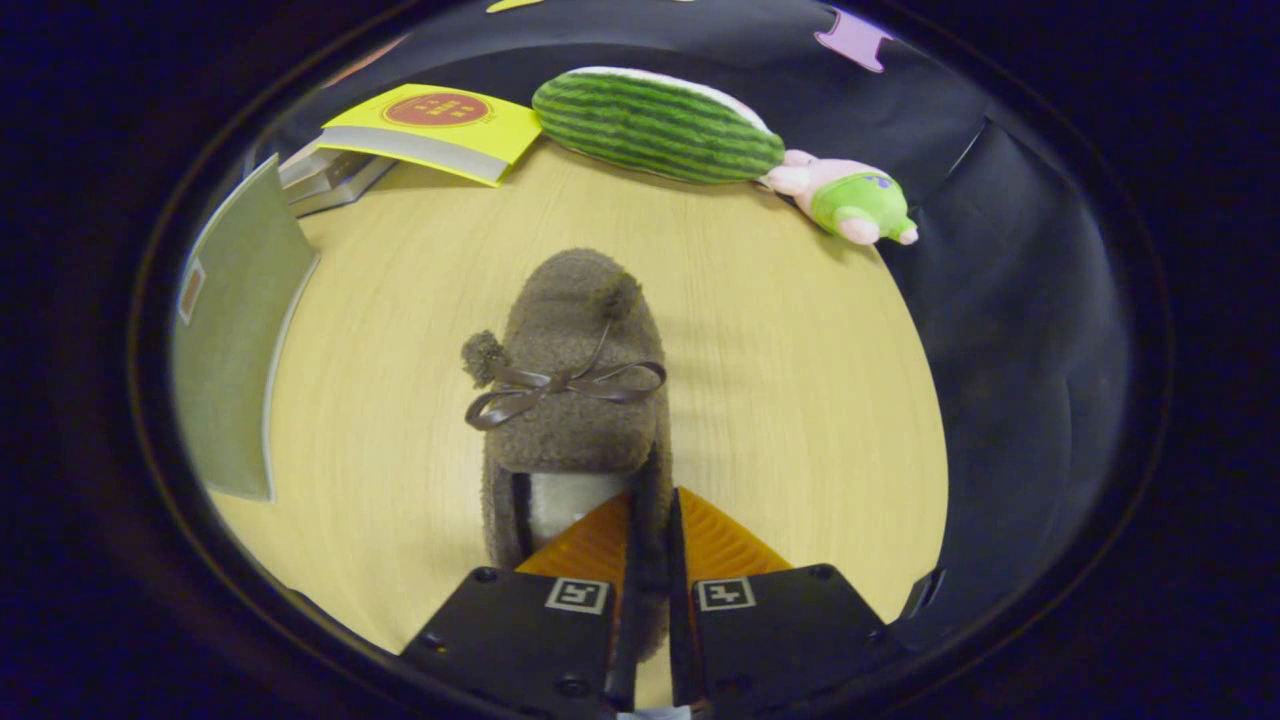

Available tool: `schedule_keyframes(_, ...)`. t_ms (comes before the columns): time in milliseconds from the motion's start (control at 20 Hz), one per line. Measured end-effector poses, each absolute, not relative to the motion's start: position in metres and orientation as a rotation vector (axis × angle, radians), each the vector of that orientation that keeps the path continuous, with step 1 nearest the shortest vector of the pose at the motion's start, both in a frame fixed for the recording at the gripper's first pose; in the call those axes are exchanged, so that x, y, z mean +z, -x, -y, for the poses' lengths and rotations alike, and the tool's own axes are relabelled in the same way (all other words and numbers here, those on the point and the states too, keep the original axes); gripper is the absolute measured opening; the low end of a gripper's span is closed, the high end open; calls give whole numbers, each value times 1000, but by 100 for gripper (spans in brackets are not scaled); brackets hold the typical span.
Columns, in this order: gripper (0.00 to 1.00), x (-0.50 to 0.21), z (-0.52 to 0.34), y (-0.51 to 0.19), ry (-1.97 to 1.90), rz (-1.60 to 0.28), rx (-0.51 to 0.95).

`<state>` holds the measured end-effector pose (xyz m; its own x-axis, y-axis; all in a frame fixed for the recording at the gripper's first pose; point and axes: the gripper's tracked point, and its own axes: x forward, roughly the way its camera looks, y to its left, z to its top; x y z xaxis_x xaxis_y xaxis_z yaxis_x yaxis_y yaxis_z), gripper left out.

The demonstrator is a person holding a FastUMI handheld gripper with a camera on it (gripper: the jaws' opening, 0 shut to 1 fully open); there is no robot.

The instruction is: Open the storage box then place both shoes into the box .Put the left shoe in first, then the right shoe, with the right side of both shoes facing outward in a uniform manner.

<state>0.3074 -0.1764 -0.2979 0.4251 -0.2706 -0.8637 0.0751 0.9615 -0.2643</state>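
A brown fuzzy shoe (575,390) with a bow and two pompoms points away from me over the wooden table (780,400). My gripper (652,510) is shut on the right side wall of the shoe's opening: one finger is inside the shoe, the other outside, with the wall pinched between them. The shoe's pale lining shows just left of the fingers. A grey-green storage box (235,330) stands to the left of the shoe; I cannot tell whether it is open.
At the table's far edge lie a yellow book (440,130) on a stack of grey things, a watermelon-striped plush (655,125) and a small pink and green plush toy (850,200). The black cloth wall runs along the right.
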Motion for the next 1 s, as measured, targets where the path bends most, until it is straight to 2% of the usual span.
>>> schedule_keyframes(150,9,-294,184,-308,182,-1064,-244)
schedule_keyframes(250,7,-294,184,-306,134,-1037,-267)
schedule_keyframes(650,6,-264,164,-291,38,-976,-233)
schedule_keyframes(1000,6,-195,126,-285,-91,-893,-169)
